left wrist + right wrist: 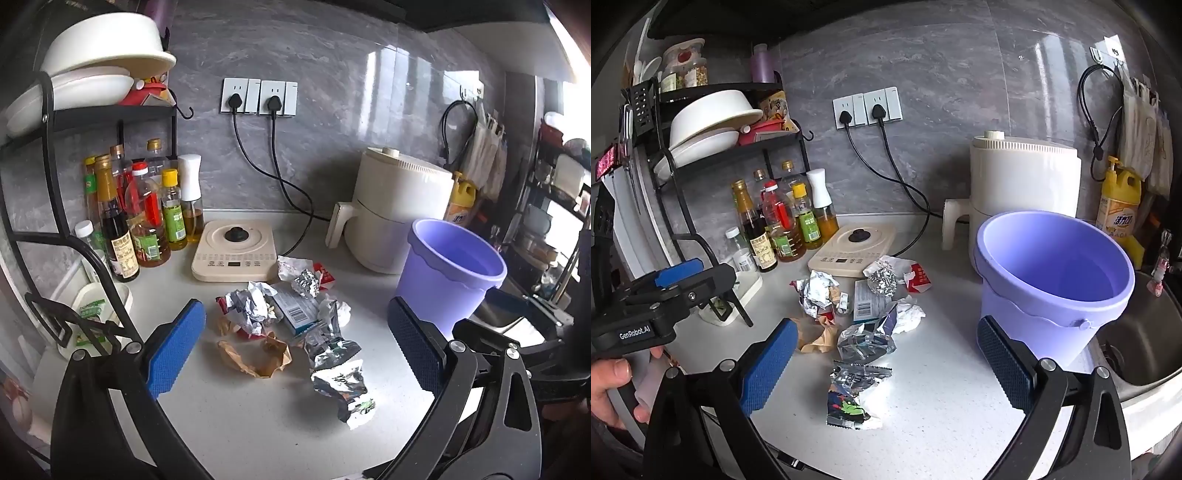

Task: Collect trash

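A pile of trash lies on the white counter: a silver snack wrapper (345,387) (855,395) nearest me, crumpled brown paper (258,356) (816,338), a foil ball (306,283) (882,282), a small blue box (297,310) (866,301), white tissue (338,312) (908,315) and a red-and-white wrapper (918,278). A purple bucket (448,271) (1052,280) stands empty to the right. My left gripper (295,354) is open and empty above the pile. My right gripper (882,369) is open and empty over the wrappers. The left gripper also shows in the right wrist view (665,291).
A cream induction hob (236,251) (853,249) sits behind the trash, with its cords plugged into wall sockets. Oil and sauce bottles (147,214) (775,225) stand under a black dish rack (92,110) at left. A white air fryer (395,210) (1023,177) stands behind the bucket. A sink (1141,347) is at right.
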### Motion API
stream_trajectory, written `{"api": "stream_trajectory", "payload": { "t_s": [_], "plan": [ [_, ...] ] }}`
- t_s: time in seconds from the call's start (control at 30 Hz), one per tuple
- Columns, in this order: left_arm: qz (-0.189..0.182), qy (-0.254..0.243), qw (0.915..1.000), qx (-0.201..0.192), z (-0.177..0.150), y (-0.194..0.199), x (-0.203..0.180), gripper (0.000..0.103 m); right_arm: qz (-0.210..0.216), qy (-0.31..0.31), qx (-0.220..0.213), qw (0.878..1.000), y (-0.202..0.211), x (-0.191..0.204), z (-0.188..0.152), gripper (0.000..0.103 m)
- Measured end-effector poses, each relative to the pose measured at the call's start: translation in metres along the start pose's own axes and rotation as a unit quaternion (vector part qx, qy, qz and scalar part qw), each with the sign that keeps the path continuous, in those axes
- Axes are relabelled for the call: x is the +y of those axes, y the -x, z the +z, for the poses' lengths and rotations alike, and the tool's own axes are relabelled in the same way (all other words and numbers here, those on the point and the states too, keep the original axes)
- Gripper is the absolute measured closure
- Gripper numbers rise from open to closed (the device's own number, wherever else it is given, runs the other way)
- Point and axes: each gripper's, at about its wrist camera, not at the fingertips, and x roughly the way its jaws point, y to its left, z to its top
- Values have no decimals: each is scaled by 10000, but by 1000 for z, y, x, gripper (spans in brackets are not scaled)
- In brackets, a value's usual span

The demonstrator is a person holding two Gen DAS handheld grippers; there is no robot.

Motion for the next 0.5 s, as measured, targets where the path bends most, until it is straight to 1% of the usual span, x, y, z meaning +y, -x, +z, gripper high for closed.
{"api": "stream_trajectory", "payload": {
  "t_s": [0.3, 0.5],
  "plan": [
    [50, -81, 9999, -80, 1, 2, -3, 5, -6, -30, -9, 10000, 1, -2, 0, 8],
    [11, -99, 9999, -127, 2, 3, -4, 5, 17, -8, -10, 10000, 2, -2, -2, 8]
  ]
}}
